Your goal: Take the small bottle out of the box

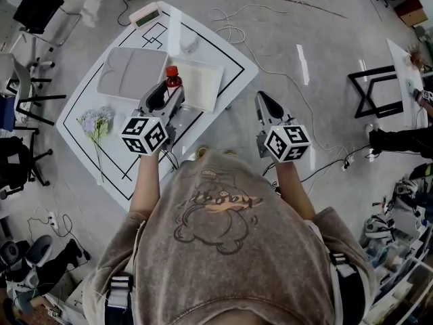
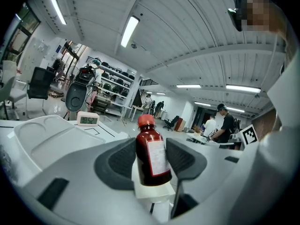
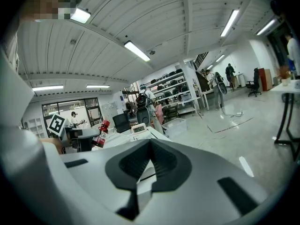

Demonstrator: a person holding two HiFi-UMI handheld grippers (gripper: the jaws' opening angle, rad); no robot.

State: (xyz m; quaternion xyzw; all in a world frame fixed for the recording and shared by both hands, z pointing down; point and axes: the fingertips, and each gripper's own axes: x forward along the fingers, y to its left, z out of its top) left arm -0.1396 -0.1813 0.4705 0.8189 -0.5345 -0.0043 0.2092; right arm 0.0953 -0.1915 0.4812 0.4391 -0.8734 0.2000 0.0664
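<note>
A: Left claw (image 1: 169, 93) state?

B: Clamped on the small bottle (image 2: 152, 156). It's pinched across the body at label height, upright, red cap above the jaws.

A: And the right claw (image 3: 149, 144)?

B: Jaws together with nothing in them. It's off the bench's (image 1: 216, 46) right edge, over the floor, well apart from the action.

A: Where's the bottle relative to the box (image 1: 206, 80)?

B: The box is mid-bench, toward the right corner, with a grey lid (image 1: 132, 72) just beside it on the left-corner side. The bottle is at the box wall nearest that lid. Its base looks level with the rim or a bit above, but I can't tell if it's fully clear.

A: So which step?

B: I'd say the lift-out is under way, with the grip done and the exit not confirmed.

A: Tips for the lift?

B: Go straight up until the base clearly clears the wall, and only then move sideways, or it could clip the rim and drag the light box. Stay vertical, because the bottle is smooth and could pivot in a mid-body pinch. Hold the squeeze firm. Set it on bare bench toward the near edge, and don't open until the base is flat.
</note>
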